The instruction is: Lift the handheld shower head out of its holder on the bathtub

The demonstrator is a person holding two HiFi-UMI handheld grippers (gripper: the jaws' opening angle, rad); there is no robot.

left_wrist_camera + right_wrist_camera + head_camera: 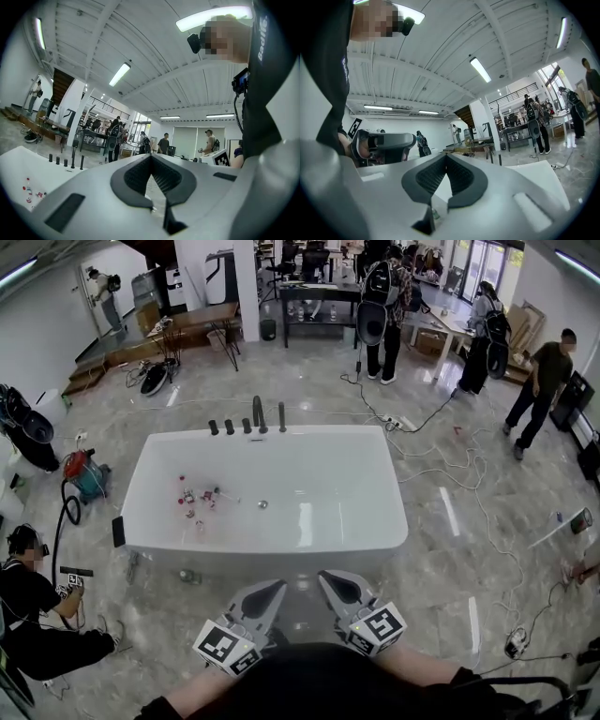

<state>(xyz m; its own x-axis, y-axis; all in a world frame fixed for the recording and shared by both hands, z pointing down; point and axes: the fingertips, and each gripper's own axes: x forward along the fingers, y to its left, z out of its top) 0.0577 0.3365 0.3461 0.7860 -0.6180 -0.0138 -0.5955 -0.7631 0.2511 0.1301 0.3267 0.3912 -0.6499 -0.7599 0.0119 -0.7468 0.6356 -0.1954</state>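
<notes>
Standing at the near side of the white bathtub point(141, 521), the person holds both tools low and close to the body, well apart from the fittings on the far rim. The left gripper point(277, 589) has its dark fingers point(136, 176) brought together with nothing between them. The right gripper point(326, 579) is the same, its tips meeting and empty.

The handheld shower head point(281, 416) stands upright in its holder on the far rim. It is the slim dark stick at the right end of the row, just beside the taller spout point(258, 413) and three short knobs point(229, 427). From the left gripper view it shows small at the edge of the tub point(81, 161). A few small red and white items point(197, 498) lie on the tub floor to the left.

The wand looks rigid, smooth and narrow, probably metal, so it is likely light but slippery under the pads. A hose probably trails from it, though none shows here, and it would pull back as the wand rises. The best hold appears to be across the bare shaft above the holder, clamped squarely, then drawn straight up along the socket's line. The whole width of the tub still has to be crossed first.
</notes>
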